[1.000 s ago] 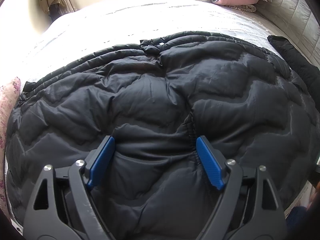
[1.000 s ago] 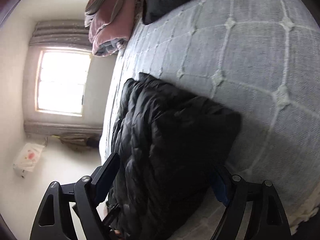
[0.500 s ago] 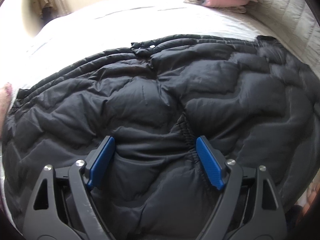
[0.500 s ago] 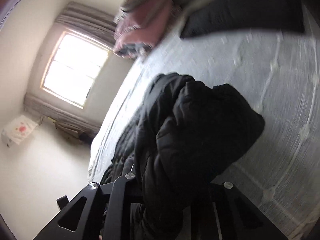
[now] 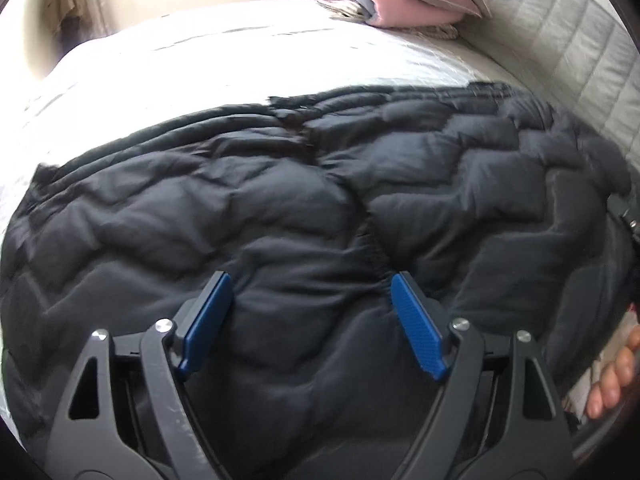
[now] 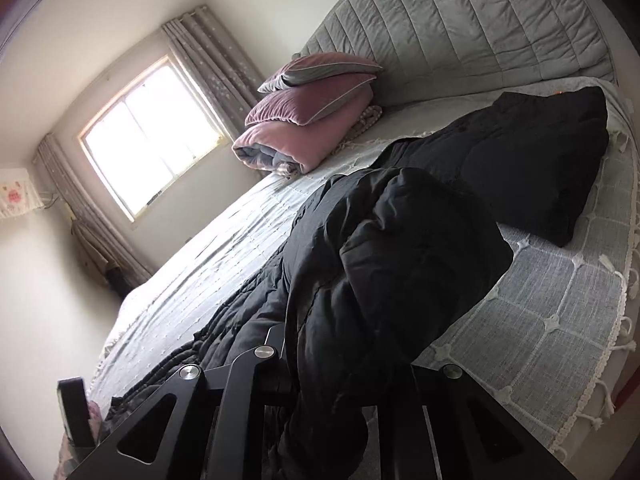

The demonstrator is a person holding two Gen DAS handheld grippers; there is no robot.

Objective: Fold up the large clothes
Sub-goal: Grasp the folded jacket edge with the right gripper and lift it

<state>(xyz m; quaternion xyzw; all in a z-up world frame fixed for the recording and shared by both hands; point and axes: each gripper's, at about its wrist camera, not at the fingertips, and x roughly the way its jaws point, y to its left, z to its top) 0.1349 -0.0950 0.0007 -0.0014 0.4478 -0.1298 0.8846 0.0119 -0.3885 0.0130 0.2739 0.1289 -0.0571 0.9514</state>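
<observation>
A large black quilted puffer coat (image 5: 280,208) lies spread across the bed. My left gripper (image 5: 310,320) is open, its blue pads (image 5: 208,320) just above the coat's near part, holding nothing. My right gripper (image 6: 344,364) is shut on a thick fold of the coat (image 6: 380,264) and holds it raised above the bed; the fingertips are hidden by the fabric. Another part of the black garment (image 6: 540,160) lies farther toward the headboard.
The bed has a grey quilted cover (image 6: 560,312) with a tasselled edge and a padded grey headboard (image 6: 480,24). Pink pillows and a folded blanket (image 6: 312,120) are stacked at the head. A window (image 6: 148,136) is on the far wall. A hand (image 5: 612,380) shows at right.
My right gripper closed on the coat's edge and lifted it, turning toward the headboard. The left gripper stayed open and shifted slightly over the coat.
</observation>
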